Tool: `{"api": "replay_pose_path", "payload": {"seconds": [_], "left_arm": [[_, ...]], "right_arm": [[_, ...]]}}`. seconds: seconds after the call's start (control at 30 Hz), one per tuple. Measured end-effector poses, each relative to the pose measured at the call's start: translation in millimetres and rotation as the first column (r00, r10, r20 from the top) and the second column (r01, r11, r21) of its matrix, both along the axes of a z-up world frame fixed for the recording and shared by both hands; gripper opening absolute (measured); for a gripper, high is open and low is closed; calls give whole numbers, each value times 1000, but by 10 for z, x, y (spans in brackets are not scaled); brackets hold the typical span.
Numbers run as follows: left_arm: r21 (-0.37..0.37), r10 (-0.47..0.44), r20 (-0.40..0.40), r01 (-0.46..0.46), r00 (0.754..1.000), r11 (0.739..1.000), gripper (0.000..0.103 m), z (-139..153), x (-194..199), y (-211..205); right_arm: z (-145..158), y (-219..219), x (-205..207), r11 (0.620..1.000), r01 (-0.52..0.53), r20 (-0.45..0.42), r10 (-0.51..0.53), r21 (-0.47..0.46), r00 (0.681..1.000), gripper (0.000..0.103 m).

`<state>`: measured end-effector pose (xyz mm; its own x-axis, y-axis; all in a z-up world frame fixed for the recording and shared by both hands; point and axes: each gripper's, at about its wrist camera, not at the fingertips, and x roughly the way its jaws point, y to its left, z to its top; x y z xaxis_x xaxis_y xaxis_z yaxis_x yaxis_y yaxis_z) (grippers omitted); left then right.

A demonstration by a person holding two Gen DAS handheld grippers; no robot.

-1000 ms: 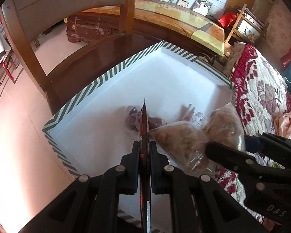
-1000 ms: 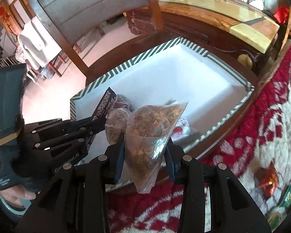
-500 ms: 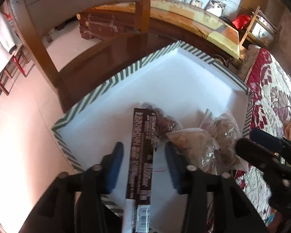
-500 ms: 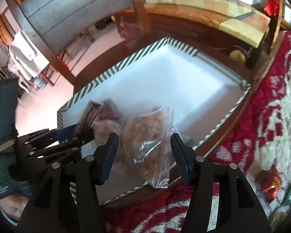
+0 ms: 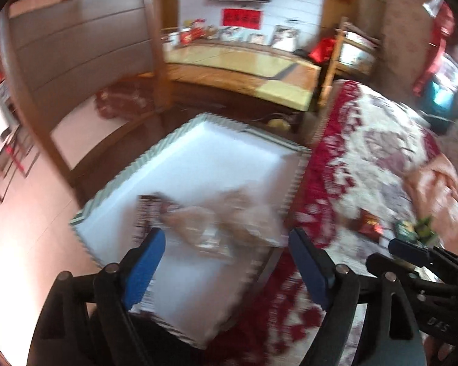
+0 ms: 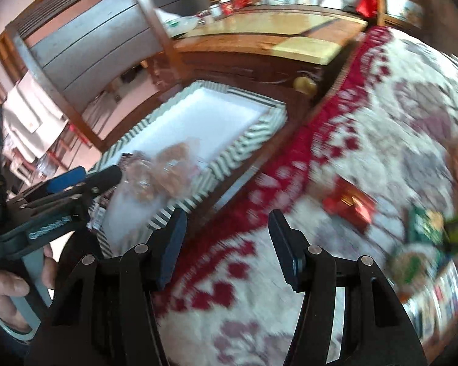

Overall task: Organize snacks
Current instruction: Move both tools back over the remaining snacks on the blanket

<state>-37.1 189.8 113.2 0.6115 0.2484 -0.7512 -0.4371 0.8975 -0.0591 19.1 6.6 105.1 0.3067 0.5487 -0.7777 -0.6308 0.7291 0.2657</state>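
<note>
While both views are smeared by motion, the layout reads clearly enough. Box (image 5: 198,158), striped rim, white floor, sits on a dark wooden seat; inside it, at the near end, lie a dark bar (image 5: 145,213) and two clear bags (image 5: 216,222) of brownish pieces.

Left gripper (image 5: 226,262): jaws opening, nothing between them; it hangs over the box's near end. Right gripper (image 6: 227,244): jaws parted, released, nothing between them; it hangs beside the box, over the red-and-white blanket (image 6: 351,122).

Remaining snacks lie on the blanket, well apart from the box on the side away from the left gripper: a red packet (image 6: 349,204), then a green packet (image 6: 427,228) farther out. Red packet lies ahead and to the right of the right gripper; its long axis appears to run diagonally across that view, though blur makes this uncertain. Right gripper is plainly the nearer one.

Red packet looks flat, glossy and rectangular with a gold patch. Green packet is too blurred to describe beyond colour. Judgement: box partly filled; the next pick likely falls to the right gripper.
</note>
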Motion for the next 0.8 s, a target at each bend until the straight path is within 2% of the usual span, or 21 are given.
{"api": "replay_pose_path", "payload": {"seconds": [0.2, 0.43, 0.67, 0.8], "left_arm": [[7, -138, 9, 138, 990, 990, 85, 53, 82, -598], [35, -251, 53, 250, 966, 968, 85, 105, 89, -1228], [49, -378, 64, 375, 924, 926, 87, -11, 10, -1773], [45, -423, 62, 421, 904, 906, 87, -42, -45, -1945]], "right_arm": [[37, -643, -98, 993, 116, 17, -116, 7, 993, 56], [17, -1352, -268, 968, 250, 33, -250, 18, 968, 56], [-115, -1862, -488, 938, 347, 61, -347, 6, 936, 56], [-180, -2057, -592, 928, 372, 77, -371, 2, 925, 56]]}}
